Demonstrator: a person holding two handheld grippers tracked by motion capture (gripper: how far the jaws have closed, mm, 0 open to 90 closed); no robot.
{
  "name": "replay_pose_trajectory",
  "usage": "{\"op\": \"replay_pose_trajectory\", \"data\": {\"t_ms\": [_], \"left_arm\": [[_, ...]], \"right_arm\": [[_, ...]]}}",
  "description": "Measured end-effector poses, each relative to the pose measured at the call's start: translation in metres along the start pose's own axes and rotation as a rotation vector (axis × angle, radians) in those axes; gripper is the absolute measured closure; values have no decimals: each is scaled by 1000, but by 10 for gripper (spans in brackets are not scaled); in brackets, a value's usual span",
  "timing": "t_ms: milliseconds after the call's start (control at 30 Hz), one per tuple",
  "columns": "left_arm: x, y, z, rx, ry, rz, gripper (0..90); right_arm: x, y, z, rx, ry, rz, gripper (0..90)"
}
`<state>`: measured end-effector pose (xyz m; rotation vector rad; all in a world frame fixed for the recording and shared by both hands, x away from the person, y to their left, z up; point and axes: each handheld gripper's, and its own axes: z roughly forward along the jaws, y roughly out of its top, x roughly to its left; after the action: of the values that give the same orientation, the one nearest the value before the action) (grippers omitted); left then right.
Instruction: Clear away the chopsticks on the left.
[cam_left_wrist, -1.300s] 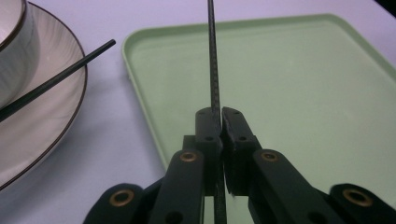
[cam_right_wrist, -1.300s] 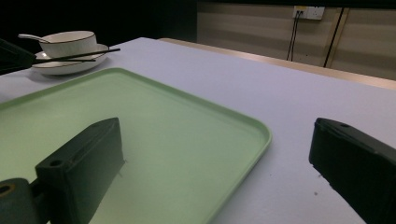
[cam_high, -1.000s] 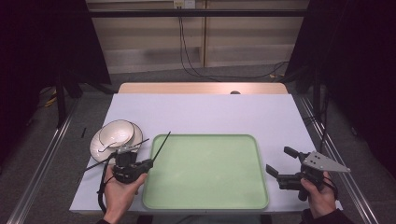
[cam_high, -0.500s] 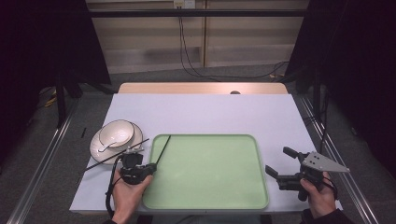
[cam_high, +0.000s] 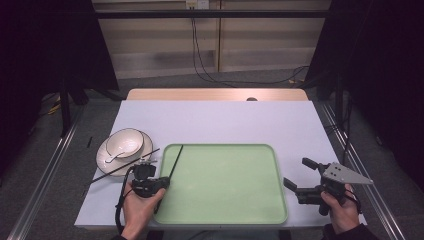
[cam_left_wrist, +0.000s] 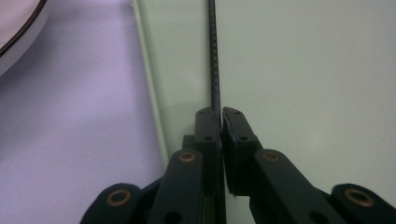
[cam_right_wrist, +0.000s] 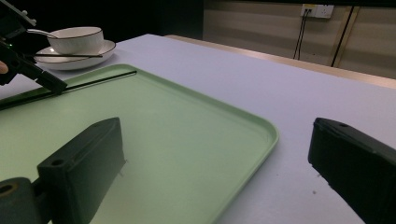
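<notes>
My left gripper sits at the green tray's left edge, shut on one end of a thin black chopstick that reaches forward along the tray's left side. In the left gripper view the jaws pinch the chopstick just inside the tray's rim. A second chopstick lies across the plate's front. The plate carries a white bowl with a spoon in it. My right gripper rests open at the tray's right edge, with nothing between its jaws.
The lilac table top has free room behind the tray. A wooden strip runs along its far edge. In the right gripper view the left gripper, the bowl and the held chopstick appear far across the tray.
My left gripper has shifted a little to the right with the chopstick, which now lies over the tray's left side. The right gripper has stayed put.
</notes>
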<state>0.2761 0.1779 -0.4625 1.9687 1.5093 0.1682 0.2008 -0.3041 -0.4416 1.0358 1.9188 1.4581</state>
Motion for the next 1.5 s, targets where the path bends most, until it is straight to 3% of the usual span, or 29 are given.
{"op": "replay_pose_trajectory", "data": {"t_ms": [400,467,600,700,867,933,1033,1133,1167,1267,1367,1433,1500], "left_arm": [[0,0,0,-13,-60,25,715],[0,0,-1,-23,-75,56,675],[1,-1,-8,-74,-121,126,588],[3,-1,-16,-118,-122,174,481],[7,-4,-29,-210,-150,202,361],[11,-5,-34,-245,-162,212,314],[21,-5,-40,-277,-147,239,225],[31,-4,-49,-302,-176,239,162],[35,-3,-52,-305,-194,251,148],[44,-4,-61,-317,-180,305,124],[56,-5,-71,-338,-166,305,106],[66,-6,-79,-354,-148,340,107],[74,-7,-85,-368,-162,370,108]], "right_arm": [[0,0,0,-2,2,-2,30],[0,0,0,-2,2,1,30],[0,0,0,-6,3,1,30],[0,0,0,-5,5,4,30],[1,1,0,-10,14,3,30],[1,1,0,-10,15,3,30],[1,1,-1,-15,11,0,30],[1,1,-1,-13,13,1,30],[1,1,-1,-11,13,0,30],[1,1,0,-10,15,1,30],[0,1,0,-9,13,4,30],[0,1,0,-10,12,1,30],[1,1,0,-11,13,4,30]]}}
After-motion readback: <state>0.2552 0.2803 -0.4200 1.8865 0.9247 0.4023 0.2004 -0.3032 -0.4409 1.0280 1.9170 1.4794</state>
